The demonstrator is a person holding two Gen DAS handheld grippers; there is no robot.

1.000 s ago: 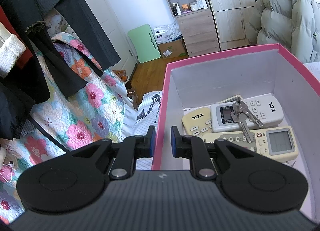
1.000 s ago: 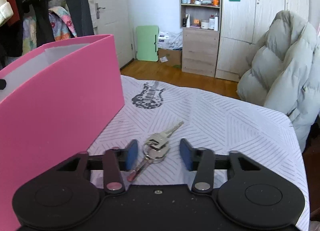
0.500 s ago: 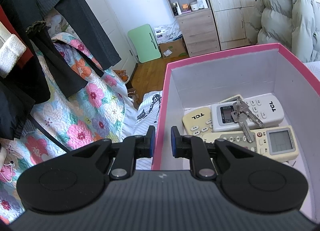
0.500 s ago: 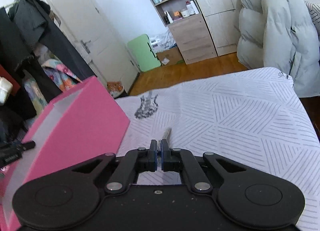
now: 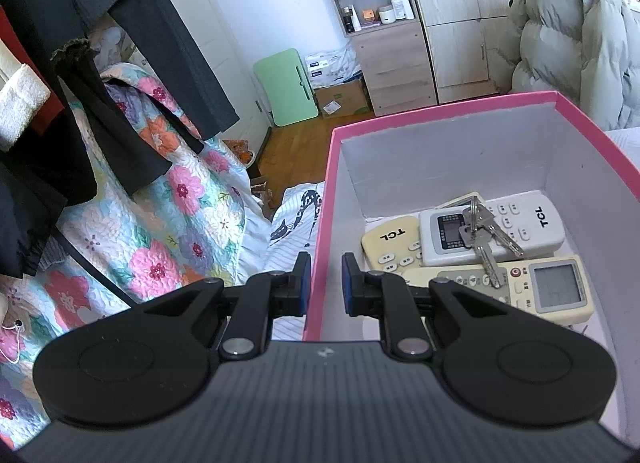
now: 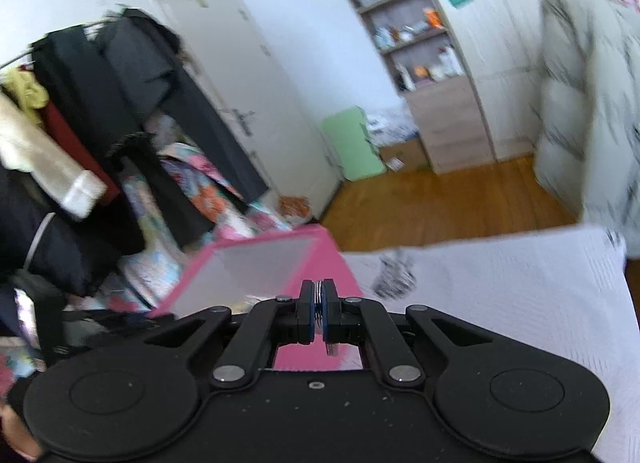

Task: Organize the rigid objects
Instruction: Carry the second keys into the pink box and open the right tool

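Note:
A pink box [image 5: 440,111] with white inner walls holds three remote controls [image 5: 492,227] and a bunch of keys [image 5: 480,235] lying on top of them. My left gripper [image 5: 324,279] straddles the box's near left wall [image 5: 320,239], one finger outside and one inside, closed onto it. My right gripper [image 6: 319,309] is shut on a second bunch of keys [image 6: 320,303], seen edge-on between the blue pads, and holds it in the air above the pink box's right wall [image 6: 336,263]. The right wrist view is blurred by motion.
The box stands on a white bed sheet with grey line patterns [image 6: 500,295]. A floral quilt [image 5: 140,231] and hanging dark clothes [image 5: 120,63] are to the left. A padded grey jacket [image 5: 568,31] is at the right. A wooden cabinet [image 5: 396,59] stands across the floor.
My right gripper closed on the keys that lay on the sheet, lifted them and swung left toward the pink box. The left gripper has not moved on the box wall.

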